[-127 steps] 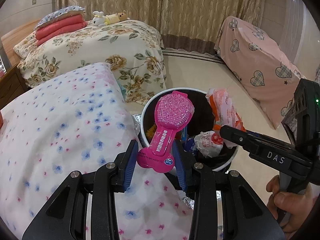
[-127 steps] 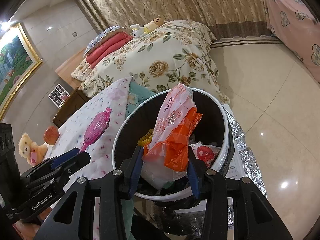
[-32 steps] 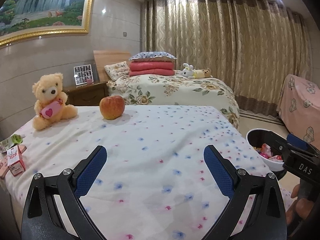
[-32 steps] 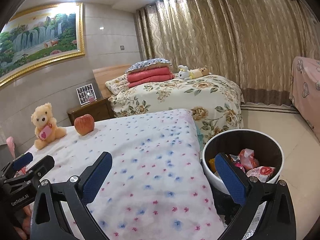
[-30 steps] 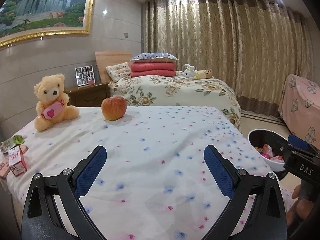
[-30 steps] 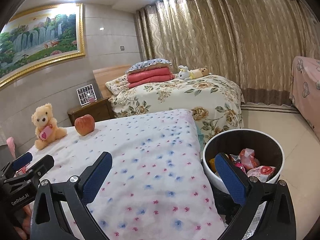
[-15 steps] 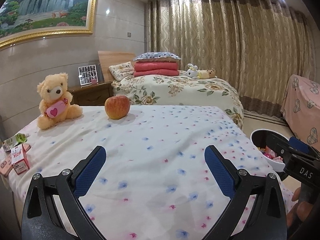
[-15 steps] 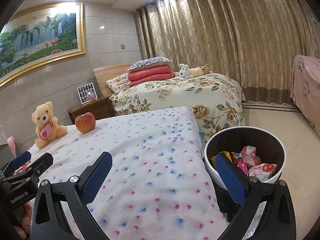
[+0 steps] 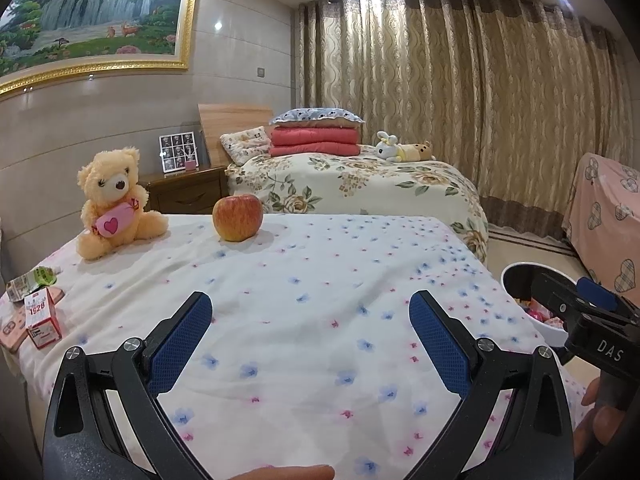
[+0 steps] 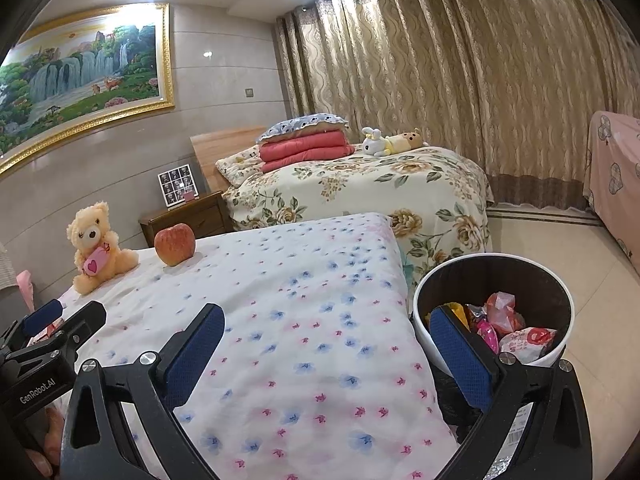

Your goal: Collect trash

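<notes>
The round white-rimmed dark bin point(image 10: 494, 276) holds crumpled red, pink and orange wrappers point(image 10: 508, 328). Both the left gripper point(image 9: 310, 340) and the right gripper point(image 10: 326, 354) hang spread wide and empty over the flower-print white bedsheet point(image 9: 320, 272).

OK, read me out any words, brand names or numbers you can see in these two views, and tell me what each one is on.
"DAS": on the right gripper body, left wrist view.
"GenRobot.AI": on the left gripper body, right wrist view.
"1828" (third digit uncertain): on the small red and white carton at the bed's left edge.
Too small or blurred: the green packet, the wrappers in the trash bin, the barcode label under it.
</notes>
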`<state>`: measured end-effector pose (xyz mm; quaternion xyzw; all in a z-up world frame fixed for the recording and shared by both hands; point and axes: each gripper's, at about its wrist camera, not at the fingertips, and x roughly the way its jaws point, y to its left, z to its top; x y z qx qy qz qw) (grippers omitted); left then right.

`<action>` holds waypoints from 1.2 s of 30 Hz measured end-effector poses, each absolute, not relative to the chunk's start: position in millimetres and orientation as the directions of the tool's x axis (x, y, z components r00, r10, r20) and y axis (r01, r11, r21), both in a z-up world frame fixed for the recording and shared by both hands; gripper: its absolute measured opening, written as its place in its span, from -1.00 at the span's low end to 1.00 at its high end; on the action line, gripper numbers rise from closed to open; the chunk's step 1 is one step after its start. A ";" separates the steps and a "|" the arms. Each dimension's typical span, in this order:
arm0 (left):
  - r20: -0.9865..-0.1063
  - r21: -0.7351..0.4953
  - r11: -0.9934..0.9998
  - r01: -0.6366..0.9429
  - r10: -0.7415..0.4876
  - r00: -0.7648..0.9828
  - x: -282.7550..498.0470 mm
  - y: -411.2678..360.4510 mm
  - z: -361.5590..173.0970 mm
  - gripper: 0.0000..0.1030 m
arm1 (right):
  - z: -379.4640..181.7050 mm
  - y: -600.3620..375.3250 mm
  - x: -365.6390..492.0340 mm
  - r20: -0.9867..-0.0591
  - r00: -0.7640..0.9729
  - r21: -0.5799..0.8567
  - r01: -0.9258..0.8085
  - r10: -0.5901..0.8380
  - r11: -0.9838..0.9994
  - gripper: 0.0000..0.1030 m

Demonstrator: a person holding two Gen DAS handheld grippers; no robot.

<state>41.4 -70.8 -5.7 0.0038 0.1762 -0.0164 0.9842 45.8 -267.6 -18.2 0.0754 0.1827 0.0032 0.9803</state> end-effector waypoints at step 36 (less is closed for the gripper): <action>-0.356 -0.003 1.000 0.031 -0.030 0.934 39.8 -70.6 -6.1 0.96 | -17.7 -268.1 43.1 -0.353 0.935 0.167 0.024 0.036 0.986 1.00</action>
